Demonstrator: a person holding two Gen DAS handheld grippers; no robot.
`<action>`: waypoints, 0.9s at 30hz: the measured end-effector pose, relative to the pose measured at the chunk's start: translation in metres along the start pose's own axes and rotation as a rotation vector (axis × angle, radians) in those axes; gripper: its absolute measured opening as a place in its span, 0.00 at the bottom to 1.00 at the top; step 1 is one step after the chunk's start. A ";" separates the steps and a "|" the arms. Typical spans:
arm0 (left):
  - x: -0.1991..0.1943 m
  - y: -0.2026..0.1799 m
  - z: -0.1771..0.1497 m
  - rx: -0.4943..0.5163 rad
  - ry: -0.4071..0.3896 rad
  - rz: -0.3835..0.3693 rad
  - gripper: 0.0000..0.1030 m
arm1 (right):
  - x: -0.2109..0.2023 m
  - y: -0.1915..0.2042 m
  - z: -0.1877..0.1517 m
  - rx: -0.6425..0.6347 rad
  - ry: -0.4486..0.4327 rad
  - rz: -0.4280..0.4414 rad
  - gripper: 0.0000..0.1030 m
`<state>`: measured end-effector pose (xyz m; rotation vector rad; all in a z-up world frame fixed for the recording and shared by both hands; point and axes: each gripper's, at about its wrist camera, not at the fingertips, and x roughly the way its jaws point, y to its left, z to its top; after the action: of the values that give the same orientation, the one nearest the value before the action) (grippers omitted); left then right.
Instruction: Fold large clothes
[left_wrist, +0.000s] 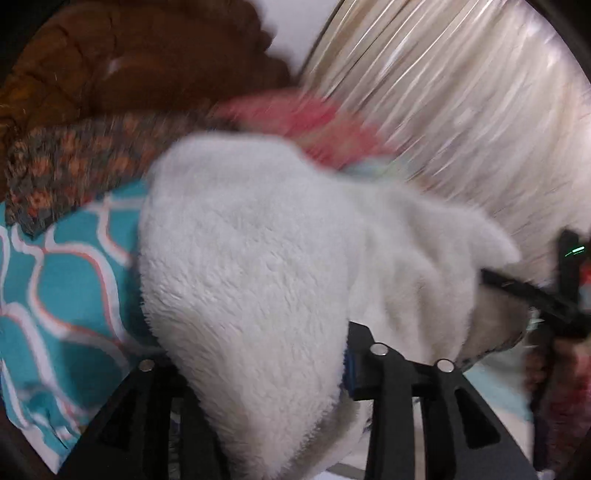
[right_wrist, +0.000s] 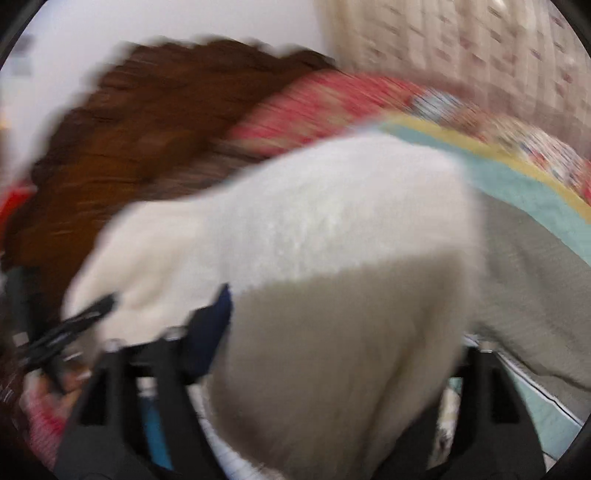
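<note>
Both grippers are carrying the white fleece garment (left_wrist: 258, 258) across to fold it: left gripper (left_wrist: 258, 373) clamping it, right gripper (right_wrist: 325, 354) standing apart around it

1. The white fleece garment (left_wrist: 258, 266) is thick and fluffy, bunched into a rounded, lifted mass rather than lying flat.
2. In the left wrist view its pile is sharp and one fold hangs down near the bottom edge.
3. In the right wrist view the same garment (right_wrist: 314, 229) is blurred; its lower part looks shaded and greyer, with a dark navy patch (right_wrist: 214, 332) at its left edge.
</note>
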<state>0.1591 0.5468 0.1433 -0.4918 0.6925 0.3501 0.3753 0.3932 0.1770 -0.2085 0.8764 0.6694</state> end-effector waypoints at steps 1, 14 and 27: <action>0.024 0.002 -0.002 0.009 0.043 0.057 0.43 | 0.035 -0.015 -0.006 0.059 0.073 -0.100 0.75; -0.041 0.035 -0.009 -0.111 -0.064 0.056 0.44 | -0.026 -0.032 -0.041 0.095 -0.180 -0.166 0.78; -0.135 -0.042 -0.160 0.056 -0.008 0.094 0.46 | -0.119 0.038 -0.283 0.062 0.007 0.094 0.79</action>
<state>-0.0021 0.4058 0.1420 -0.4058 0.7170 0.4194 0.1166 0.2461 0.0920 -0.1148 0.9162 0.7286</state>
